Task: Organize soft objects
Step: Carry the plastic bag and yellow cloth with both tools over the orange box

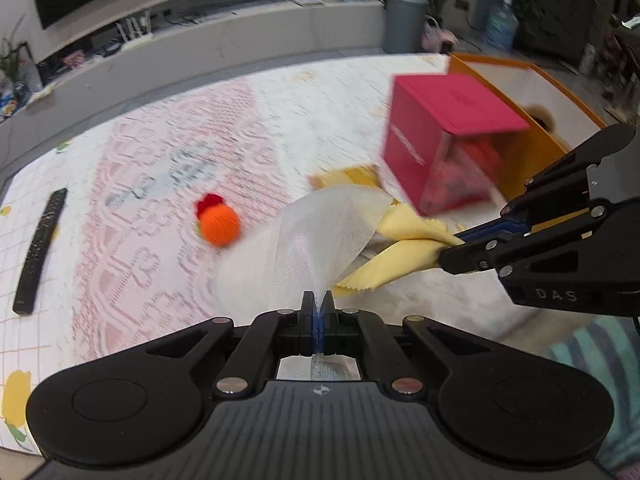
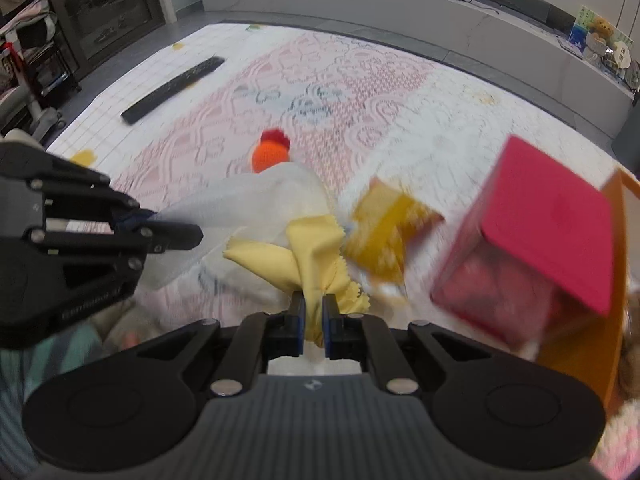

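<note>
My left gripper (image 1: 318,300) is shut on a sheer white mesh cloth (image 1: 328,232), held above the table. My right gripper (image 2: 313,308) is shut on a pale yellow cloth (image 2: 308,252) with zigzag edges, right beside the white one. In the left wrist view the right gripper (image 1: 452,250) comes in from the right, pinching the yellow cloth (image 1: 404,248). In the right wrist view the left gripper (image 2: 176,232) comes in from the left, holding the white cloth (image 2: 248,204). An orange knitted ball (image 1: 219,224) with a red top lies on the tablecloth behind the cloths.
A magenta box (image 1: 444,136) stands tilted at the right, against an orange open box (image 1: 532,92). A darker yellow cloth (image 2: 380,236) lies by the magenta box. A black remote (image 1: 40,246) lies at the left on the pink lace tablecloth (image 1: 160,160).
</note>
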The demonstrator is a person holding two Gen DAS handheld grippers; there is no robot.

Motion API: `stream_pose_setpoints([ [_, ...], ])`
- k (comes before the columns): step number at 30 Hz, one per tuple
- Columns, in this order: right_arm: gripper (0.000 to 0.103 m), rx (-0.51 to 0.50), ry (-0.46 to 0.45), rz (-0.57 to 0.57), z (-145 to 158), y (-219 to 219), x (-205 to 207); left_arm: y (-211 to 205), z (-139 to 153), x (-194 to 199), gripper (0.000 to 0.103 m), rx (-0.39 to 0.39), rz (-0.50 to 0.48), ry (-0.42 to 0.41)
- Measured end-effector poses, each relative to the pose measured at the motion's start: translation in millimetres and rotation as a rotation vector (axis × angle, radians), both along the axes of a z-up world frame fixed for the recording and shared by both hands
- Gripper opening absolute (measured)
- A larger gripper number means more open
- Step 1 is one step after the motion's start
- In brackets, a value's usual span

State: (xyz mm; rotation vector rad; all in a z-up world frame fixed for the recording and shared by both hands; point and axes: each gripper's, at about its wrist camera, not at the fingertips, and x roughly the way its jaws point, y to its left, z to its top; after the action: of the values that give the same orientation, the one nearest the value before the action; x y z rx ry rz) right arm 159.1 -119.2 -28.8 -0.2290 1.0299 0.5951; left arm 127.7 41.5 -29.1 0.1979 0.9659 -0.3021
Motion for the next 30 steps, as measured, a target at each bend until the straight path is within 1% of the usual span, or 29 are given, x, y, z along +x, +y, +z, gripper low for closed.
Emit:
stream_pose_setpoints([
  [4, 0.006, -0.015, 0.020, 0.003, -1, -24, -23, -22, 3, -15, 0.001, 0.021, -0.069, 0.043],
  [8, 0.006, -0.055, 0.020, -0.001, -2, -50, -42, -49, 10, -30, 0.001, 0.053, -0.163, 0.061],
  [11, 0.006, -0.080, 0.018, -0.014, 0, -71, -53, -71, 17, -39, 0.001, 0.076, -0.227, 0.054],
  [17, 0.006, -0.098, -0.011, -0.059, 8, -114, -67, -118, 38, -49, 0.001, 0.097, -0.332, 0.013],
  [20, 0.006, -0.105, -0.018, -0.081, 11, -136, -73, -142, 46, -49, 0.001, 0.109, -0.383, 0.005],
  [25, 0.006, -0.118, -0.009, -0.123, 19, -176, -75, -181, 60, -40, 0.001, 0.097, -0.433, 0.005],
  [27, 0.006, -0.112, -0.005, -0.146, 28, -193, -73, -196, 65, -34, 0.001, 0.092, -0.447, 0.002],
  [30, 0.006, -0.116, -0.022, -0.170, 44, -215, -69, -218, 71, -21, 0.001, 0.096, -0.469, -0.003],
])
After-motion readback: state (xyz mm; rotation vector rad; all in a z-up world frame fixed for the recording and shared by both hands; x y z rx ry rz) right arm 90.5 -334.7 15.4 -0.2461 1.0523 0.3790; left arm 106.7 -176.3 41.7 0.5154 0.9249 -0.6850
